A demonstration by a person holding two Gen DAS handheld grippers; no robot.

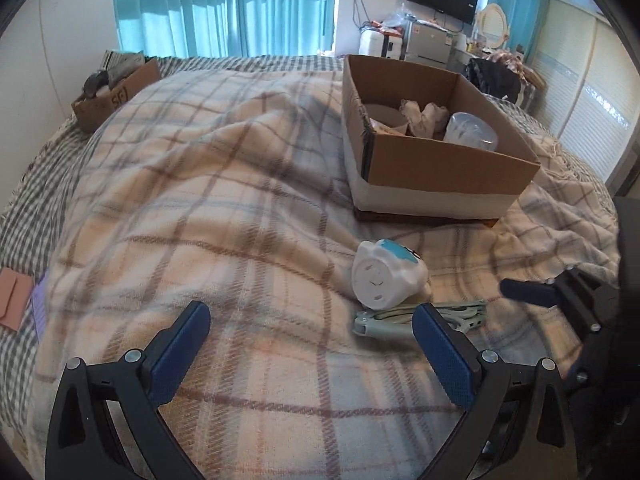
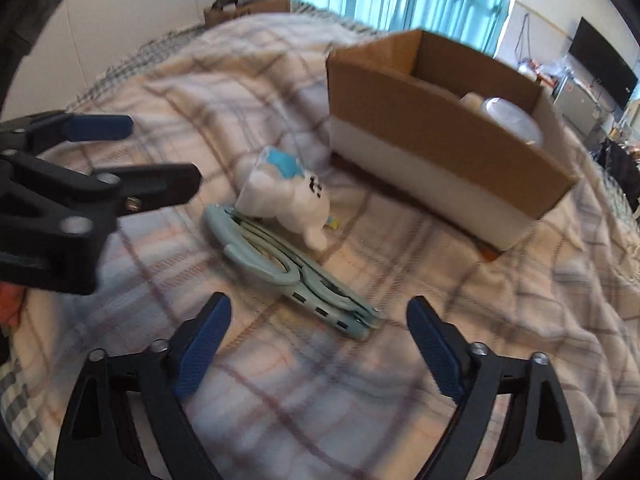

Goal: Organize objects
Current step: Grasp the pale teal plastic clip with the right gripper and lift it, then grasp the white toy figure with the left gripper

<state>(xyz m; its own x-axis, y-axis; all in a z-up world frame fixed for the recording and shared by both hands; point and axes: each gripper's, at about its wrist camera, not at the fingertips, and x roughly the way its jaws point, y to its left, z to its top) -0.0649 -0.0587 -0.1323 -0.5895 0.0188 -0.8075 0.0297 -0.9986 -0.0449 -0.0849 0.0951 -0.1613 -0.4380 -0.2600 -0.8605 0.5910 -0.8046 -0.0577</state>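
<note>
A white toy figure [image 1: 388, 276] with a blue patch lies on its side on the plaid blanket [image 1: 200, 200]. It also shows in the right wrist view [image 2: 284, 196]. A pale green folded stand [image 1: 400, 318] lies just in front of it, also in the right wrist view [image 2: 288, 272]. An open cardboard box [image 1: 448, 164] stands behind them and holds a clear cup [image 1: 472, 130], crumpled white things and a roll. My left gripper [image 1: 312, 328] is open and empty, left of the stand. My right gripper [image 2: 318, 324] is open and empty, close before the stand's near end.
A second small cardboard box [image 1: 116, 94] with clutter sits at the bed's far left edge. A pink card [image 1: 14, 300] and a lilac strip lie at the left edge. Blue curtains, a TV and cluttered furniture stand behind the bed. The big box also shows in the right wrist view [image 2: 440, 140].
</note>
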